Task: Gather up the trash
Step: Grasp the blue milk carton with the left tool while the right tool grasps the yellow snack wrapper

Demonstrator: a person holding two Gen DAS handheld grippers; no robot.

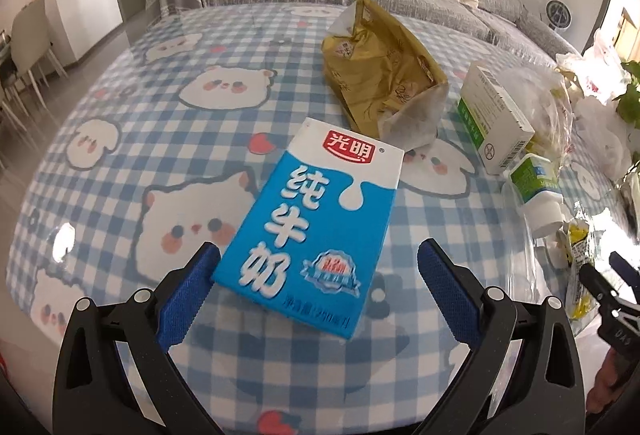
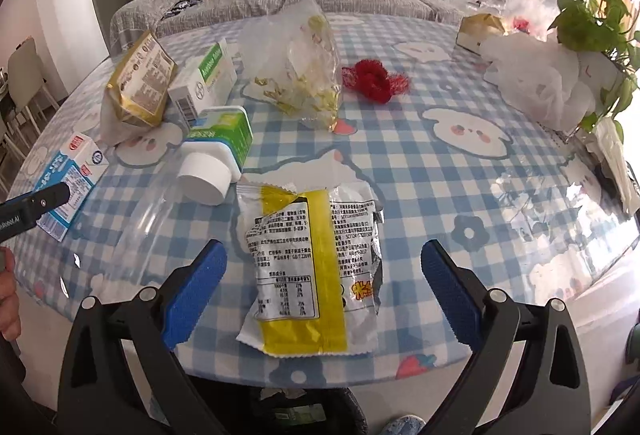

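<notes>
Blue-padded fingers of the left claw (image 1: 318, 259) stand wide apart, low over the desk (image 1: 120, 139), w/ the near end of the milk carton (image 1: 308, 227) sitting between them; left pad is at the carton's near-left corner, can't tell if it touches, right pad is clear of it. Carton lies flat, blue & white w/ a red logo patch at the far end, angled a bit to the left pad, looks undented. Right claw (image 2: 324, 263) is likewise spread open, hovering at the desk's near edge, w/ the snack wrapper (image 2: 308, 267) between its fingers, neither pad touching. Wrapper is flat, torn open at the top, yellow stripe down the middle, printed text panel facing up, silver lining showing on the right side. Beyond it, in the right wrist view: a green-white bottle (image 2: 218, 151) on its side w/ white cap toward the camera, a white-green box (image 2: 206, 81), a gold bag (image 2: 140, 79), a clear plastic bag (image 2: 298, 67) w/ yellowish scraps, a red mesh ball (image 2: 374, 79). Left claw's tip shows at that view's left edge, over the carton.
</notes>
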